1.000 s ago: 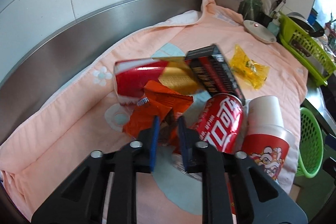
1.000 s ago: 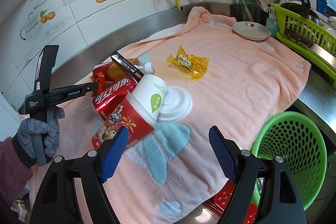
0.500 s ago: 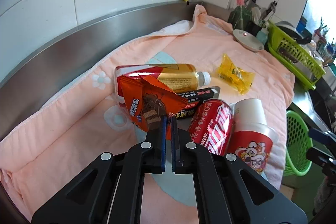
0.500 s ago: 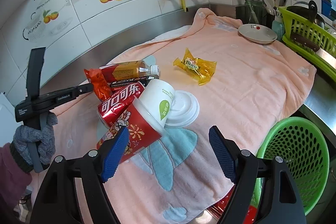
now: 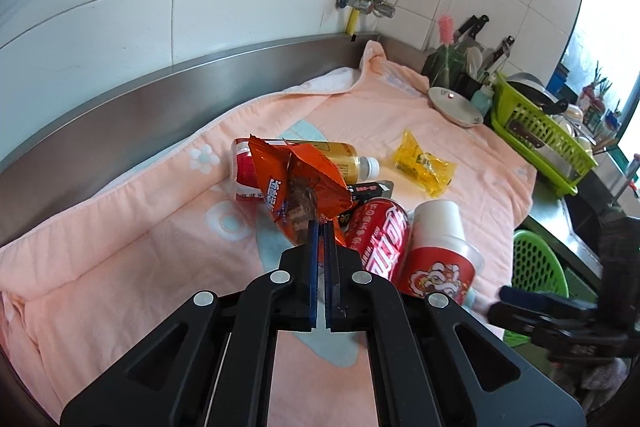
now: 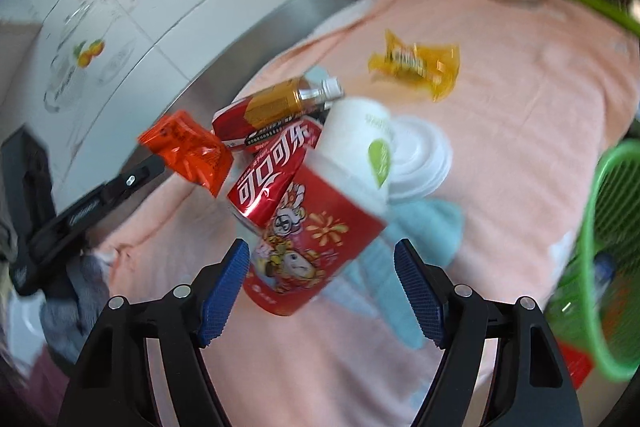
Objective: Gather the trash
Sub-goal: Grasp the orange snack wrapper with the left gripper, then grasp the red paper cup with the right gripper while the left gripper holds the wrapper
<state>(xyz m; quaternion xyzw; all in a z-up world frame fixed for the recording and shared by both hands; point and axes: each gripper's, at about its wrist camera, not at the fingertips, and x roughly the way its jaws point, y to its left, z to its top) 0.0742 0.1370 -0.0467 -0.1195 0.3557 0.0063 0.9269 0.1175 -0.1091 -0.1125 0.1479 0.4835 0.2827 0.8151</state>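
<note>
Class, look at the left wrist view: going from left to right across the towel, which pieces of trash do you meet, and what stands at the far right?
Orange snack wrapper held in the left gripper → red cola can → red paper cup → green basket.

Left wrist view: looks from low over the pink towel [image 5: 132, 247], along its own fingers [image 5: 313, 267], toward the tiled wall at 12 o'clock. It is very near the orange wrapper [image 5: 298, 187].

Right wrist view: blurry, faces the towel from near, with the red cup [image 6: 312, 247] close up at 12 o'clock.

Both see: the cola can [image 5: 380, 231], the yellow wrapper [image 6: 416, 65] and the green basket [image 6: 608, 259].
</note>
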